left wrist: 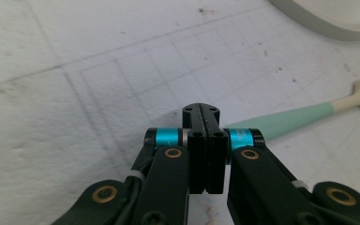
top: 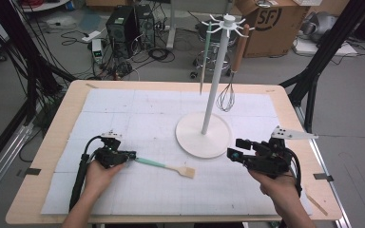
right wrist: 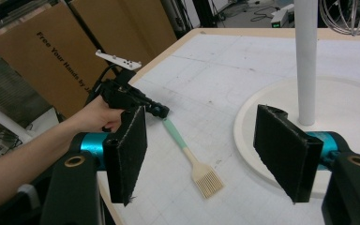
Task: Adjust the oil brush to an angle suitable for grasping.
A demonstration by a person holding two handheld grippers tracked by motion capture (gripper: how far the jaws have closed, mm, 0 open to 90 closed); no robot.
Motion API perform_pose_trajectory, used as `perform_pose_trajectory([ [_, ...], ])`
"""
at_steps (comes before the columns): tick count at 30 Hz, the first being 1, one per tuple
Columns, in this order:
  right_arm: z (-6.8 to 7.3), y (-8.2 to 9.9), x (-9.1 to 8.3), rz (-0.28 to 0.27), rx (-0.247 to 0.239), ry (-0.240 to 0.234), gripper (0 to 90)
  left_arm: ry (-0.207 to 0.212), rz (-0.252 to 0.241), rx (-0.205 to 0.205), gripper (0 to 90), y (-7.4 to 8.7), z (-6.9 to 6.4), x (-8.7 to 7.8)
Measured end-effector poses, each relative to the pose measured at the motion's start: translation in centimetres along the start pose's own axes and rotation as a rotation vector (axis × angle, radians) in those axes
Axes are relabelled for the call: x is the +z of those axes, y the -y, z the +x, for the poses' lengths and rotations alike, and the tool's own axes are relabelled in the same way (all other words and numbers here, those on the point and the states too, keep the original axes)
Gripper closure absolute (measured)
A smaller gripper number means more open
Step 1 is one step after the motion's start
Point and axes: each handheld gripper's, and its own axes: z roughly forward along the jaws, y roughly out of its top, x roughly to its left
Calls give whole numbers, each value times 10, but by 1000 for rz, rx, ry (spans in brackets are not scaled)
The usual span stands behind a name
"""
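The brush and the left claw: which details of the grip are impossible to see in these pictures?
- Left gripper view: the closed left claw covers the handle end of the brush, so contact is hidden.
- High view: the claw's body hides that end.
- Right gripper view: too small and dark there.
- Left gripper view: the frame edge cuts off the bristles.

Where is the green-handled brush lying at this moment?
In the high view, the brush lies flat on the table mat, left of the white stand base, its handle end at the left claw.

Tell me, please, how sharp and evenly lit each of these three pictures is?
High view: even, soft light, faint shadows, slightly soft detail. Left gripper view: jaws sharp, the brush and the stand base softer towards the edges. Right gripper view: near pads slightly blurred, no glare on the table.
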Motion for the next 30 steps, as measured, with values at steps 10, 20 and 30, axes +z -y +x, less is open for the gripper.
perform_pose_trajectory([
  [10, 2, 0, 5, 12, -5, -8, 343, 68, -15, 8, 898, -2, -24, 20],
  [20, 1, 0, 3, 9, -2, -10, 343, 90, 0, 33, 900, -5, -40, 31],
  [30, 2, 0, 5, 12, -4, -10, 343, 96, -6, 36, 900, -5, -43, 33],
])
